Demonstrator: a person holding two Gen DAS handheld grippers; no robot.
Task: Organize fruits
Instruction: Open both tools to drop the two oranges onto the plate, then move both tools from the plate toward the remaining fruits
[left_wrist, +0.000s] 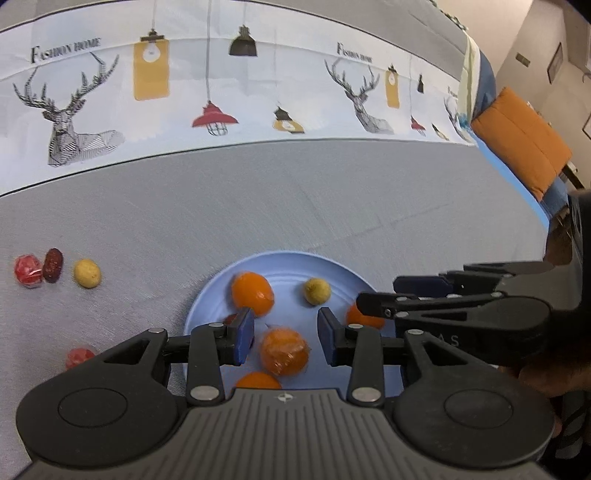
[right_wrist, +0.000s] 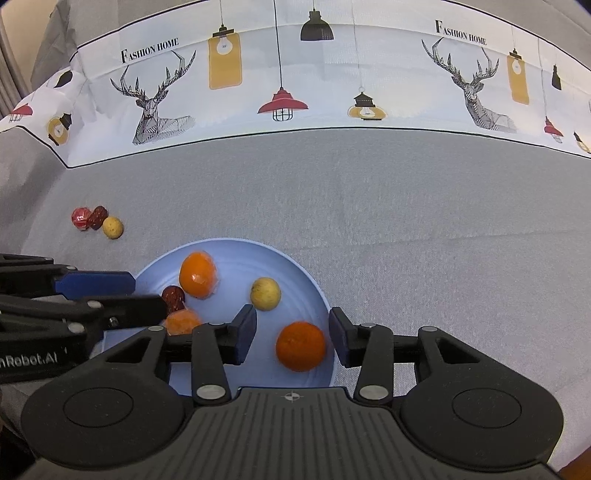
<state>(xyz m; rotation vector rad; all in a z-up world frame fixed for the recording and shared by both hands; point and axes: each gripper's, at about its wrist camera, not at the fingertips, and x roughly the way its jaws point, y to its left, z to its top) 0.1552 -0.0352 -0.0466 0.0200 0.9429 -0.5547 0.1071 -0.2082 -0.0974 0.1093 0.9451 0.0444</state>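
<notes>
— While both tongs hang over the blue plate (right_wrist: 317, 291), what sits in it?
— Several oranges, a dark red date (right_wrist: 173, 295) and a yellowish round fruit (right_wrist: 266, 293). One orange (right_wrist: 301, 346) lies between the right tongs (right_wrist: 292, 334), whose pads stand apart and clear of it: released.
— And the left tongs (left_wrist: 286, 334)?
— Parted as well, a wrapped orange (left_wrist: 283, 351) in the gap, pads not pressing on it.
— Anything off the plate?
— On the grey surface (right_wrist: 406, 229), well to the left, a red wrapped fruit (left_wrist: 27, 270), a second date (left_wrist: 53, 264) touching it, and a yellow fruit (left_wrist: 86, 273) just beside.
</notes>
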